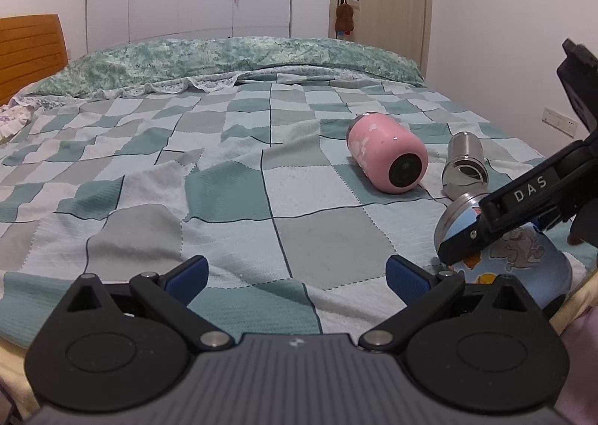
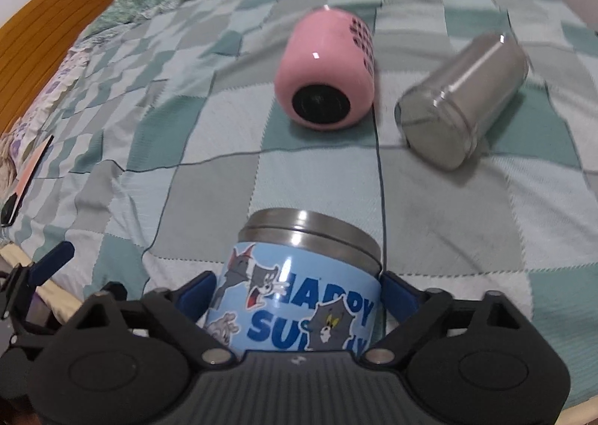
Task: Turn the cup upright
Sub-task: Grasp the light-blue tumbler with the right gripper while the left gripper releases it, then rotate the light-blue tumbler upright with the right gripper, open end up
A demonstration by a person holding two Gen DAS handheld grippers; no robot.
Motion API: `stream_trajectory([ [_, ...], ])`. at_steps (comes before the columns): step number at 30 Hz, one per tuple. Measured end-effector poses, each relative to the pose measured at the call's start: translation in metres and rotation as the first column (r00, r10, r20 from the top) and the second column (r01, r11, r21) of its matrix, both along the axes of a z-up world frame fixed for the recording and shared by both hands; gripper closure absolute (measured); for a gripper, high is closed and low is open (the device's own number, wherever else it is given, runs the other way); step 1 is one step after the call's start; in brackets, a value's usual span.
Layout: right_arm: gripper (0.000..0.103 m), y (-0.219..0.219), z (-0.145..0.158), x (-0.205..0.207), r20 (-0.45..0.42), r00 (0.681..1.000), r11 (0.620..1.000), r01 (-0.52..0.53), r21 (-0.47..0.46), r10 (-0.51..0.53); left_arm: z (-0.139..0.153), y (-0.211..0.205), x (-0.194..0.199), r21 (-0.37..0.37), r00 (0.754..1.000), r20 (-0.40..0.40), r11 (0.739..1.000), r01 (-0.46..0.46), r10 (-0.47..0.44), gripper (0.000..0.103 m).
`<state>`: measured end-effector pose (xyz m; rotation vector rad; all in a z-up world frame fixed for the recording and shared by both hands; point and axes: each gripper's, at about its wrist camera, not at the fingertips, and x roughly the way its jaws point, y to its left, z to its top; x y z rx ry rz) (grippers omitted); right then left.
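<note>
A light-blue cartoon cup [image 2: 299,298] with a steel rim sits between the blue pads of my right gripper [image 2: 297,294], which is shut on its body. In the left wrist view the same cup [image 1: 523,257] is at the right edge, tilted, with the right gripper's black finger [image 1: 497,223] across it. A pink cup [image 1: 388,156] [image 2: 329,74] lies on its side on the bed. A steel cup [image 1: 465,163] [image 2: 463,96] lies on its side to its right. My left gripper [image 1: 297,277] is open and empty over the bedspread.
The bed has a green, grey and white checked cover [image 1: 224,182]. A rolled green quilt [image 1: 224,59] lies at the far end. A wooden headboard [image 1: 30,47] is at the left. A wardrobe and a door stand behind. A phone [image 2: 11,210] lies at the left edge.
</note>
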<state>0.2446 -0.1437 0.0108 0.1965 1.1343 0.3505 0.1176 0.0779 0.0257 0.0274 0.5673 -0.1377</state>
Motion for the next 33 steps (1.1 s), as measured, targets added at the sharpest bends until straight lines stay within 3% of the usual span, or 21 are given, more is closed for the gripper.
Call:
stream_trajectory([
  [11,0.015,-0.021,0.003,-0.019,0.090,0.996,0.993,0.012,0.117,-0.023,-0.001,0.004,0.004,-0.008,1.000,-0.006,1.000,0.002,-0.002,0.000],
  [22,0.018,-0.037,0.019,-0.048,0.234,0.972,0.982,-0.037,0.187,-0.008,0.008,-0.008,-0.015,-0.006,0.992,0.073,0.994,0.107,-0.106,0.000],
  [28,0.019,-0.056,0.030,-0.079,0.363,0.932,0.959,-0.077,0.274,-0.029,0.020,-0.020,-0.029,0.024,0.988,0.095,0.993,0.118,-0.120,0.000],
  [33,0.019,-0.074,0.045,-0.104,0.513,0.855,0.953,-0.087,0.291,-0.079,0.033,-0.032,-0.043,0.017,0.985,0.125,0.993,0.118,-0.119,0.000],
])
